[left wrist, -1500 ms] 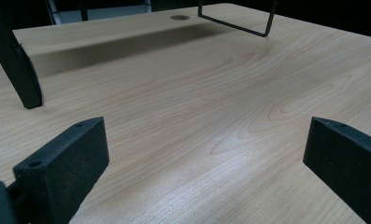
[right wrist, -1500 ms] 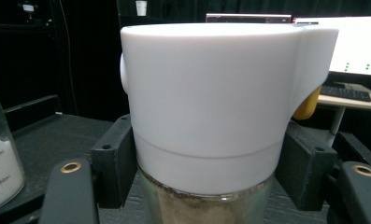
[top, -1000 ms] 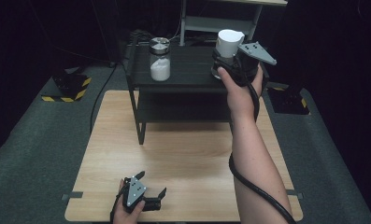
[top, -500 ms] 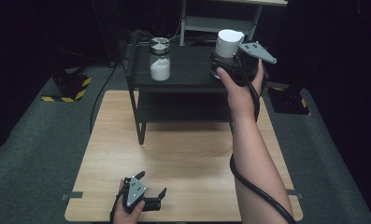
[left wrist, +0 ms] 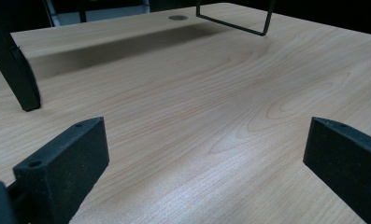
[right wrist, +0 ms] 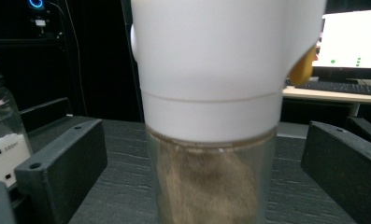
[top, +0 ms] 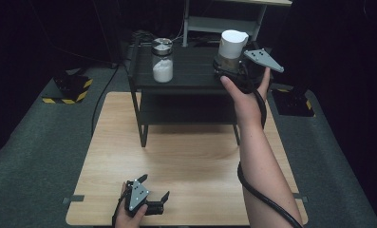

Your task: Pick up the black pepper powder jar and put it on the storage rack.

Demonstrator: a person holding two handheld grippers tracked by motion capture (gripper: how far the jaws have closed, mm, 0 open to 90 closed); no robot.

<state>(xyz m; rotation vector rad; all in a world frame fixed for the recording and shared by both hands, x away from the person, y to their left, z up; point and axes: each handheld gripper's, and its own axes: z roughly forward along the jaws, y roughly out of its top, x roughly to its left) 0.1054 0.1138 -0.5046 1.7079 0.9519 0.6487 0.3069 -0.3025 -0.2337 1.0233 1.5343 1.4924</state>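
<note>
**Right gripper released from grinder on shelf top**

High view. Compared with the frame one second earlier, the right gripper [top: 233, 71] sits in almost the same place at the right end of the black shelf [top: 191, 78]; its jaws have just been opening. The white-topped grinder [top: 232, 45] stands upright on the shelf top, just beyond the gripper. A glass jar [top: 162, 61] with white contents stands well apart, toward the shelf's left end. The left gripper [top: 148, 202] rests near the front edge of the wooden table [top: 195, 156], unchanged.

Left gripper view. Both jaws stand wide apart with nothing between them. Bare table runs ahead to a shelf leg [left wrist: 12, 60].

Right gripper view. The grinder [right wrist: 220, 93] stands between the jaws, which are spread wide, with a gap on each side; neither pad presses on it. The jar [right wrist: 3, 135] is at the left edge. The shelf surface around the grinder's base is free.
</note>
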